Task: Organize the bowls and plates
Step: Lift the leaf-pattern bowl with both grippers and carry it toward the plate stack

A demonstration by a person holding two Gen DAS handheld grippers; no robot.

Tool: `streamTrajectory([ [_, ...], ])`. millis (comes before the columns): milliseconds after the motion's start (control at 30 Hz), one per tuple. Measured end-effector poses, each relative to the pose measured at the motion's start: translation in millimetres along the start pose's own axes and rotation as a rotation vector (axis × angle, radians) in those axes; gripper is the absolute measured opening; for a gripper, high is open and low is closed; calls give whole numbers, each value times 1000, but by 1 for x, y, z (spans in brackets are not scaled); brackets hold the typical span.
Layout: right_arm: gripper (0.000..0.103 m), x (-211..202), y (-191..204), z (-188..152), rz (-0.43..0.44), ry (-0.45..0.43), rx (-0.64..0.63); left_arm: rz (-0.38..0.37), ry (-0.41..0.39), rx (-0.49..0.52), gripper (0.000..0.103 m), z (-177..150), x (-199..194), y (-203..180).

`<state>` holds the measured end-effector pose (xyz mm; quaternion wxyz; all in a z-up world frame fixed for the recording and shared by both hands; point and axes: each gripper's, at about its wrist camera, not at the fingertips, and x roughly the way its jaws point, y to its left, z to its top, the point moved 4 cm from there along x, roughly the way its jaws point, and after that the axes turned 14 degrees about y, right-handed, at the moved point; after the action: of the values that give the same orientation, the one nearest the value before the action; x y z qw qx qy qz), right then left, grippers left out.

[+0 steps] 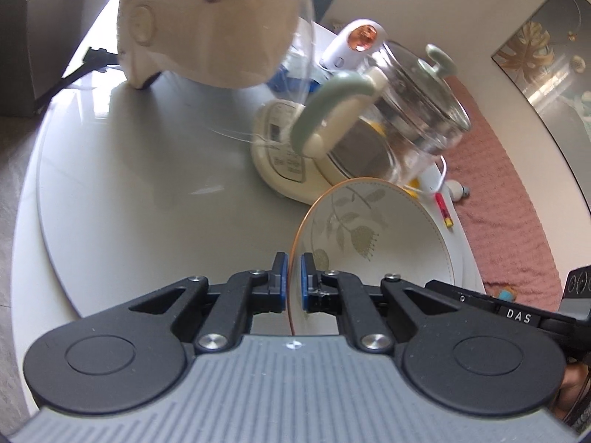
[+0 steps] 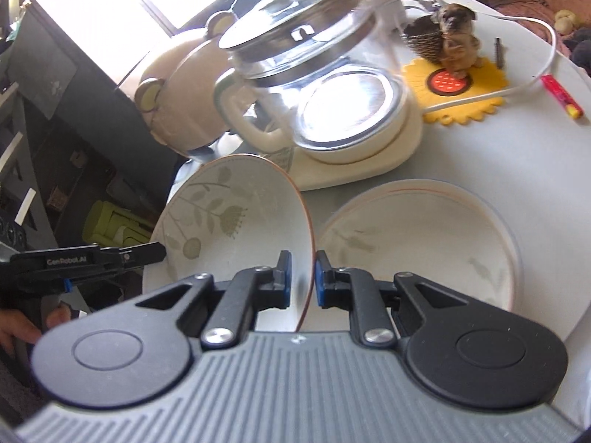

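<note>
A white bowl (image 1: 373, 236) with a leaf print and an orange rim is held tilted above the table by both grippers. My left gripper (image 1: 294, 280) is shut on its rim, with one pad on each side. My right gripper (image 2: 302, 277) is shut on the opposite rim of the same bowl (image 2: 236, 217). The left gripper (image 2: 110, 256) also shows at the bowl's left edge in the right wrist view. A white plate (image 2: 436, 229) with a faint leaf print lies flat on the table, just right of the bowl.
A glass kettle (image 2: 317, 85) on a cream base (image 1: 280, 162) stands just behind the bowl. A cream bear-shaped appliance (image 1: 199, 22) stands at the back. A yellow mat (image 2: 469, 88) with a figurine, a white cable and a red tube (image 2: 561, 98) lie at the right.
</note>
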<state>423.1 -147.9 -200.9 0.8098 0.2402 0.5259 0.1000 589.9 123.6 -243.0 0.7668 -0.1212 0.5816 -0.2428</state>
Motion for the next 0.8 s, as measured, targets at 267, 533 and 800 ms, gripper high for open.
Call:
streamTrajectory([
  [267,16,-11,-34,-3,-8,8,10,-21,20,2,8,-4,19,-29],
  [533,16,-18,-70,-3,-46,6,45,-36,72,27,8,-6,53,-55],
  [800,16,-23,-89,-5,-116,5,30,-26,143,65,8,-6,85,-74],
])
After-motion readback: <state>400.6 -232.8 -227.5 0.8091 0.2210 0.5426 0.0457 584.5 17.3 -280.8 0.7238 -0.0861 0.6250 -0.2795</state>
